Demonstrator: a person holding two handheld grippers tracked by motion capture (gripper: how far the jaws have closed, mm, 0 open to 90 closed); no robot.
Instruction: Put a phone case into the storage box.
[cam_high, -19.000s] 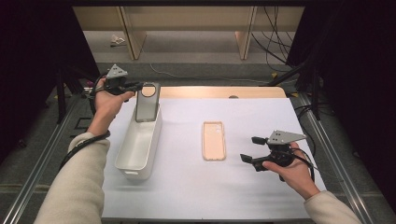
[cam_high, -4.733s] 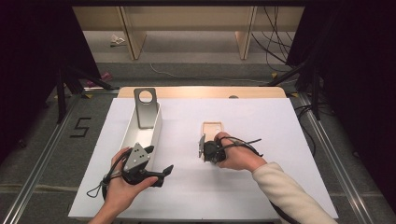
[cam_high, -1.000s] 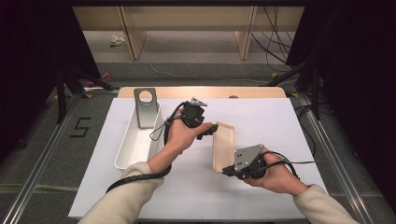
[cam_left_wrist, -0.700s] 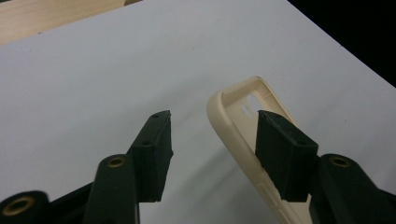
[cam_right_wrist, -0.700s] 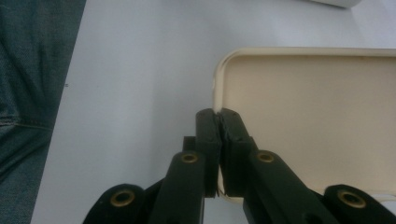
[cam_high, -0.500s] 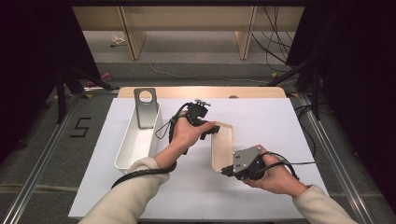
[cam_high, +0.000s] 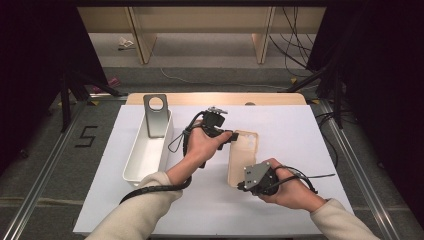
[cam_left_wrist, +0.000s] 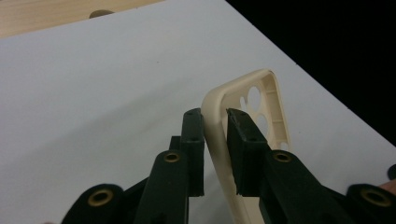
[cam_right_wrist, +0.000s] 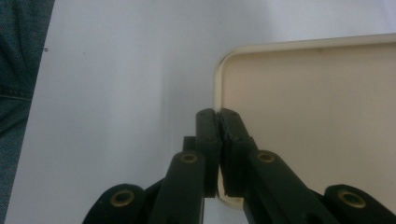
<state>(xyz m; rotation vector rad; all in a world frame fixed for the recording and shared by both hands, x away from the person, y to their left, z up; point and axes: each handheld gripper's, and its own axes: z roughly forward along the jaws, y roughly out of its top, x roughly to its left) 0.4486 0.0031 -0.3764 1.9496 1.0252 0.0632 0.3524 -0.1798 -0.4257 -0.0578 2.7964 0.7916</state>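
One phone case | cream, rounded corners | camera cutouts

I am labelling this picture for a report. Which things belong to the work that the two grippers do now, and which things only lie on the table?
In the work:
- beige phone case, its wall pinched at both ends
- left gripper, jaws just closed on the case's wall at the far end
- right gripper, shut on the near end

Lying about:
- white tray
- grey phone leaning upright in that tray
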